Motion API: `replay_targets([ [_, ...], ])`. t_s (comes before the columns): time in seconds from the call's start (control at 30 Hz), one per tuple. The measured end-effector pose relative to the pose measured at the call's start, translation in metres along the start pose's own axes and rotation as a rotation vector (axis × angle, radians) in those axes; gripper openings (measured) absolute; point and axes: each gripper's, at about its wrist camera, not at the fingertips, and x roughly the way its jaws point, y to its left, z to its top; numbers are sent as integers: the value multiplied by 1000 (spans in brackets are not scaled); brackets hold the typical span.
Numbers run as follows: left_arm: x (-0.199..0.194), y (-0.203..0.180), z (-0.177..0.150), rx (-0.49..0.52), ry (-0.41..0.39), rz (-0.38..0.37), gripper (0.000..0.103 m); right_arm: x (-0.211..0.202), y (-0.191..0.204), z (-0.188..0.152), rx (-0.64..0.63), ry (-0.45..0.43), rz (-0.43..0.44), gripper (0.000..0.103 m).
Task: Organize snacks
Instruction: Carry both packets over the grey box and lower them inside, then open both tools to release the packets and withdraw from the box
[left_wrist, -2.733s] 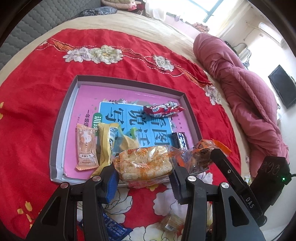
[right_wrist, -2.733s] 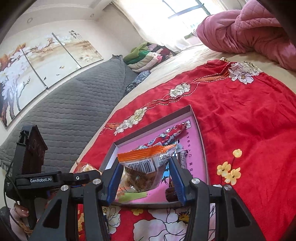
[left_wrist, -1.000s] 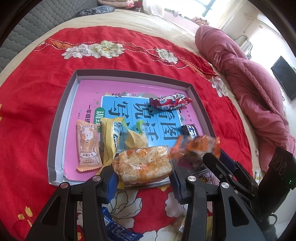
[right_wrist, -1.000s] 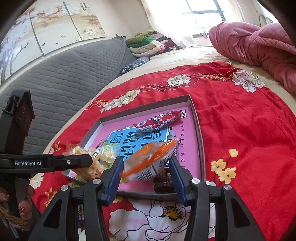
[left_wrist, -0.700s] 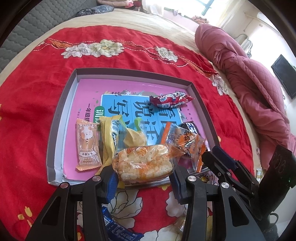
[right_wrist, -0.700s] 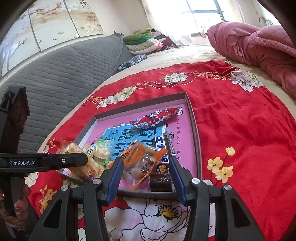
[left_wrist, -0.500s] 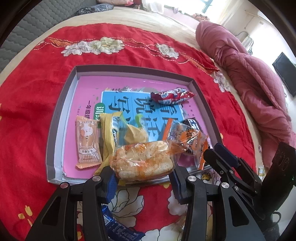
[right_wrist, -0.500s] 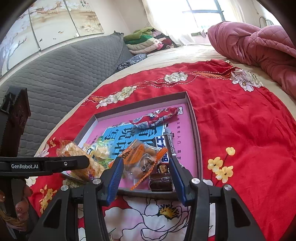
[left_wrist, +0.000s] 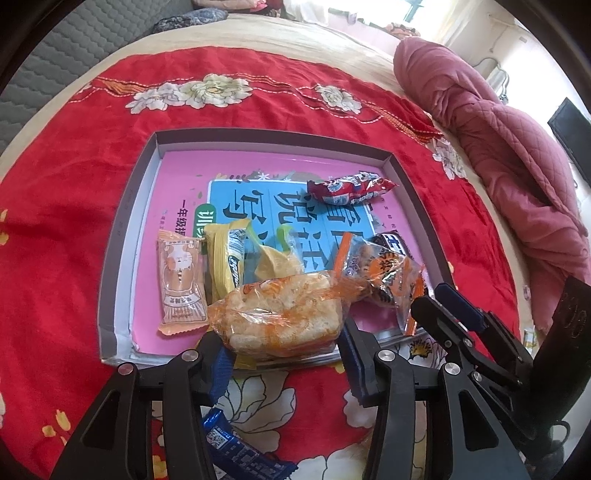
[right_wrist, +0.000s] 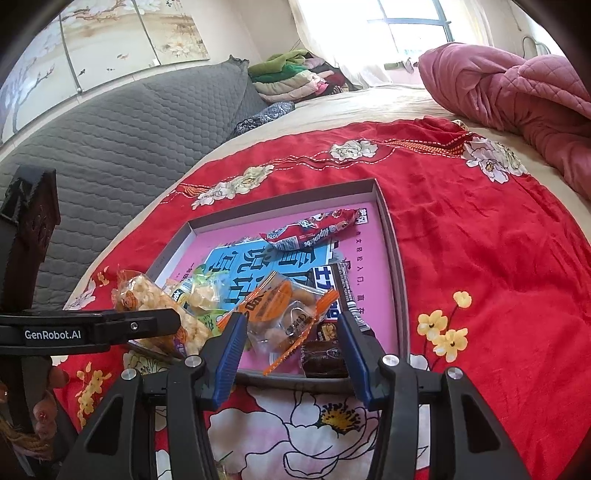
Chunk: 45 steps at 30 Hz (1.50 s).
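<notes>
Tray's (left_wrist: 125, 236) far half seemingly clear

Our left gripper (left_wrist: 280, 347), bottom centre of its view, tilts steeply down, jaws opening with a rice-cracker packet (left_wrist: 277, 317) between the pads. Our right gripper (right_wrist: 290, 332) slants down, jaws parted, gripping nothing.

Red floral bedspread (left_wrist: 55, 229) carries a grey tray (left_wrist: 122, 229).

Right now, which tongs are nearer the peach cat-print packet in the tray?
Left. The left tongs, jaws opening around the rice cracker bag, sit just beside the peach packet; the right tongs are beyond that bag, farther away.
</notes>
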Motion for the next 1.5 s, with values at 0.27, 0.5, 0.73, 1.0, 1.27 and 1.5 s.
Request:
replay_targets([
  [0.27, -3, 6, 1, -3, -10, 22, 58, -1, -1, 1, 1, 0, -8, 51],
  [0.5, -4, 11, 3, -20, -16, 34, 62, -1, 0, 1, -10, -2, -26, 53],
  [0.73, -6, 13, 1, -24, -16, 39, 63, -2, -1, 1, -15, -11, -40, 62],
  [1.0, -14, 13, 0, -19, -29, 43, 63, -3, -1, 2, -24, -15, -49, 62],
  [1.27, -25, 13, 5, -22, -56, 37, 63, -5, 0, 2, -38, -21, -61, 63],
  [1.5, -27, 14, 5, -21, -59, 39, 63, -8, 6, 3, -79, -43, -87, 72],
])
